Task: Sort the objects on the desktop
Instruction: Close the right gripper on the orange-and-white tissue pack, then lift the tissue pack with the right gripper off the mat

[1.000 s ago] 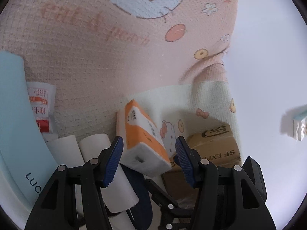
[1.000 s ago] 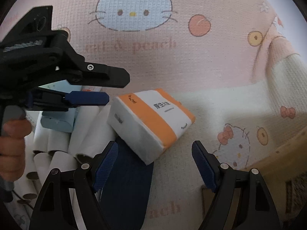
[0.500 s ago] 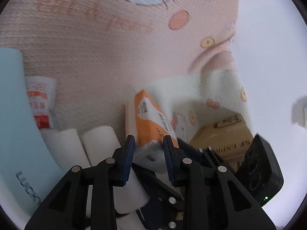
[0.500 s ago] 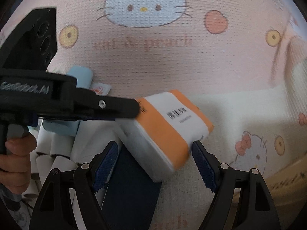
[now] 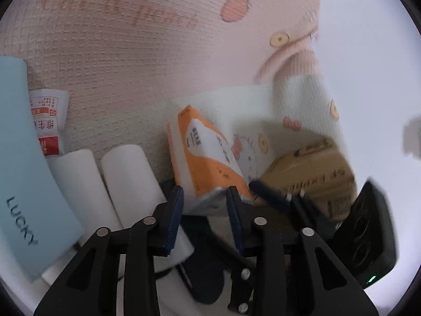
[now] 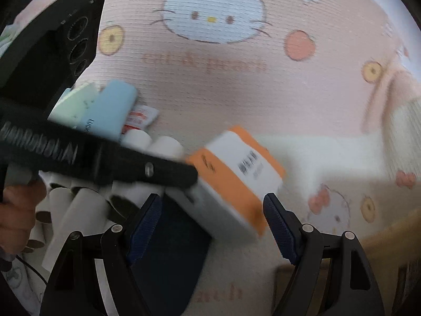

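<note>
An orange and white tissue pack (image 5: 208, 158) rests tilted on the pink cartoon blanket (image 5: 131, 65). Its near end sits between the blue pads of my left gripper (image 5: 205, 197), which touch it on both sides while the jaws are opening. In the right wrist view the same tissue pack (image 6: 236, 184) appears blurred and tilted, with one of the left gripper's fingers (image 6: 158, 171) against its left end. My right gripper (image 6: 211, 202) stands wide open just below the pack, touching nothing. One of its fingers (image 5: 271, 196) shows to the right in the left wrist view.
White paper rolls (image 5: 126, 179), a light blue box marked LUCKY (image 5: 23, 171) and a red and white sachet (image 5: 47, 123) lie to the left. A cardboard box (image 5: 315, 168) sits on the right, a dark blue flat item (image 6: 168, 250) below. A hand (image 6: 15, 210) grips the left handle.
My left gripper closed on the near end of the tissue pack, then widened slightly. The pack tipped up and shifted to the right. The right gripper stayed wide open.
</note>
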Demonstrator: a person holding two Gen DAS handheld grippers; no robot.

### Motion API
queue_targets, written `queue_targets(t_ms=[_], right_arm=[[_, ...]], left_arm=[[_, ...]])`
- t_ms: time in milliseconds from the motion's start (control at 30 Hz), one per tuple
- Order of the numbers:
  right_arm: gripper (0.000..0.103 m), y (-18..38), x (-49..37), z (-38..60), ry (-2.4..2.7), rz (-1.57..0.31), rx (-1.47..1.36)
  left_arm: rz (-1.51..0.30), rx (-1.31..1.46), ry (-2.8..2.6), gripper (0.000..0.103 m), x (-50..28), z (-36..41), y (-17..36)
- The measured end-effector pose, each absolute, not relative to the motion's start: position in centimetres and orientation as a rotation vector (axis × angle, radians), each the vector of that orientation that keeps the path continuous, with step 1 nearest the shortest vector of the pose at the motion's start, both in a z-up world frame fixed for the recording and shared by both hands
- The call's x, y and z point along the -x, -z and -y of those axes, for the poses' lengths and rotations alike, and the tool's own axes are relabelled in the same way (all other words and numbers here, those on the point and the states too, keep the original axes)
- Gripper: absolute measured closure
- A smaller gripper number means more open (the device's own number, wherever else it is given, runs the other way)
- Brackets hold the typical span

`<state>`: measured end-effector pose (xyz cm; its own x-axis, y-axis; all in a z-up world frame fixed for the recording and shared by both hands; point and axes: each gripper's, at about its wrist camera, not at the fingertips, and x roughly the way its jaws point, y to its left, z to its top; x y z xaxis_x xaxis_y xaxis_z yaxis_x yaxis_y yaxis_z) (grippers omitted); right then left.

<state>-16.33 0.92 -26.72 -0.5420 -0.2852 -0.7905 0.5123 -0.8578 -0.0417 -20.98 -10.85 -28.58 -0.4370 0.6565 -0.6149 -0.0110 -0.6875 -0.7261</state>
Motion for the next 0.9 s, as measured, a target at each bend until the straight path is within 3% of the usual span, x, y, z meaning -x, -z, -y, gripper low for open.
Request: queue_targets(t_ms=[200,400,500,767,900], right_arm=[[0.023,28.2,16.0,0.4,2.406,-0.53,-1.158],[0.021,28.7,18.8,0.2,2.413,-0.339,-1.314],[0.019,28.8,20.2,-0.6,2.397,-0.215,-1.374],[0.017,29.0,21.5,-1.4,2.351,-0.093,-1.359],[0.017,28.6,21.3,-1.4,2.32,-0.077,-1.329]], left_arm=[[1.2,1.307,-2.058,0.054,21.6,13.2,29.9],[1.043,1.329,-2.139,0.052,21.9,12.1,29.3],[1.062,1.334,-2.131,0.052,22.0,12.1,29.3],[1.079,1.312,-2.125,0.053,22.2,12.2,29.6],[1.057,1.355,-2.164,0.066,22.1,12.3,29.6]])
